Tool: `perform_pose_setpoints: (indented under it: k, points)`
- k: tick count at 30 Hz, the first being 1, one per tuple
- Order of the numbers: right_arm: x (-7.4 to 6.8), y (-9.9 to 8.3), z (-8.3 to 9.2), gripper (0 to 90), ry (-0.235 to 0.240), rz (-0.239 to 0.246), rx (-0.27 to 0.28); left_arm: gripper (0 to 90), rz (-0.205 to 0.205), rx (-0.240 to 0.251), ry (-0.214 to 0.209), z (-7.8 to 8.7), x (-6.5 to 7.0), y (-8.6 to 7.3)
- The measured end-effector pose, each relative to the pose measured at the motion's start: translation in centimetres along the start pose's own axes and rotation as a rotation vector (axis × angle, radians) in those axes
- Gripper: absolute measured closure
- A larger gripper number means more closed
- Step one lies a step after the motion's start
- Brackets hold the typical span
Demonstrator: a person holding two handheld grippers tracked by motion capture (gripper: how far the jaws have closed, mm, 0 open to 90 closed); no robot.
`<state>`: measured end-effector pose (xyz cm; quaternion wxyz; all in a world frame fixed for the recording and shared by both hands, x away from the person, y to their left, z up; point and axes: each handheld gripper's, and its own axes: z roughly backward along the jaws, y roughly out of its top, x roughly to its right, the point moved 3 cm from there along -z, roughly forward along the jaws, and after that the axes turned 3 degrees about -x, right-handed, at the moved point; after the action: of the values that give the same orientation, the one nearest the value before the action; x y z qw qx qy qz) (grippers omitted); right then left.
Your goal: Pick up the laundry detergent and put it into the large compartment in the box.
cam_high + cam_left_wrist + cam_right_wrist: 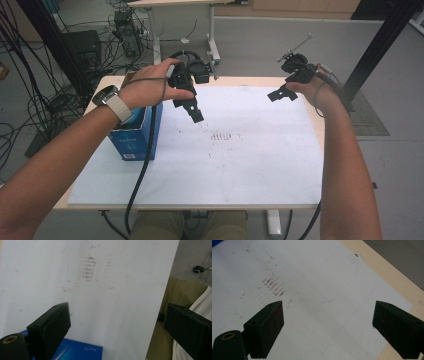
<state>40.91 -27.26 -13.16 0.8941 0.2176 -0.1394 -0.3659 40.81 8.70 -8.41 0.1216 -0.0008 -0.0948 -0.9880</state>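
Box (134, 140) label small, unreadable; claws spread.

White sheet (260, 165) with brown smudges (222, 136) covers wooden table (240, 80).

floor (260, 45): grey | cables (30, 105): tangled left | second table (170, 2): probably wood

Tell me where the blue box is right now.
In the high view the blue box sits on the white sheet's left edge, under the left hand, near the left claw.
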Motion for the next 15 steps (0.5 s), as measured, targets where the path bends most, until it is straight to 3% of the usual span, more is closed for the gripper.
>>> perform_pose_setpoints:
  k: [15]
  points:
    - [0.1, -0.1, -0.3, 10.1, -0.002, -0.007, 0.006, 7.5, -0.023, -0.015, 0.000, -1.6, -0.1, 0.3]
